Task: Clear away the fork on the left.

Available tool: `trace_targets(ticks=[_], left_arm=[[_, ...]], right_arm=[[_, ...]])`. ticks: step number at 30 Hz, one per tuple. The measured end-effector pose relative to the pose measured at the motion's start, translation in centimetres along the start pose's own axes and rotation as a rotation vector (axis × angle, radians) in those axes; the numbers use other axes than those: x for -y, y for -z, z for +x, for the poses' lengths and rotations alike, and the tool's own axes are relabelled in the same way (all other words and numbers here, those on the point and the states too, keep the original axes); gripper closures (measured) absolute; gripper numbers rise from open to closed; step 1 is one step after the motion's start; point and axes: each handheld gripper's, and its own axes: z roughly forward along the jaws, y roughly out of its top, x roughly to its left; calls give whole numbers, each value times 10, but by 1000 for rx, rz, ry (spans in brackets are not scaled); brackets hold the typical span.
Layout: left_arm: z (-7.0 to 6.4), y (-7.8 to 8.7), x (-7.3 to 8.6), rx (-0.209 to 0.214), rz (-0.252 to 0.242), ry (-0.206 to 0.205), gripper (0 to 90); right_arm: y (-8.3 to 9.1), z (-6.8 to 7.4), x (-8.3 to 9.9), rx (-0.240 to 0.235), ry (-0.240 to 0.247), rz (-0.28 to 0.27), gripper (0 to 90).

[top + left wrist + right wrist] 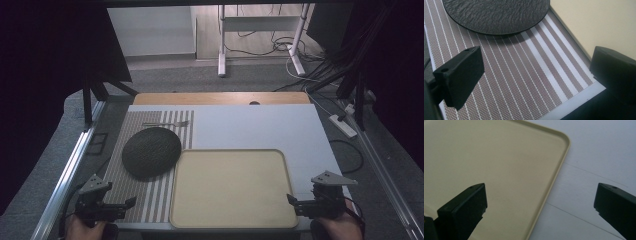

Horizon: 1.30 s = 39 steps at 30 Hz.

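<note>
Black jaws wide apart — left hand-held gripper point(120, 207) over striped mat point(519, 75), right hand-held gripper point(295, 202) over tray point(499, 170) edge — both empty.

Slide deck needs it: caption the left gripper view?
Open left gripper above striped woven placemat, round dark textured plate ahead.

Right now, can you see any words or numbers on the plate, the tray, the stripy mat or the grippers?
None: no word, number, label or sign can be read.
Dark plate: rough texture, no text.
Beige tray: plain.
Striped placemat: white lines, no writing.
Fork: too small to tell if it bears a mark.
Left gripper and right gripper: plain black jaws, no markings.
</note>
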Motion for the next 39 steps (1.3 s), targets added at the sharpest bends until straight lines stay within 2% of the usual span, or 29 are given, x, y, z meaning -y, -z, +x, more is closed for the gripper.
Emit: trace_targets(ticks=[4, 13, 28, 32, 37, 39], left_arm=[[1, -1, -1, 14, 2, -1, 8], [0, -3, -2, 17, 21, -12, 11], [1, -5, -4, 32, 42, -7, 11], [0, -6, -5, 35, 54, -19, 2], [-1, -7, -12, 39, 26, -39, 0], [-1, -8, -16, 34, 11, -65, 0]], right_arm=[[0, 0, 0, -4, -1, 8, 0], [-1, 0, 1, -10, 0, 21, 0], [-2, 0, 1, -16, 7, 24, 0], [-1, 0, 1, -15, 10, 22, 0], [-1, 1, 1, -14, 15, 20, 0], [-1, 1, 0, -14, 19, 22, 0]])
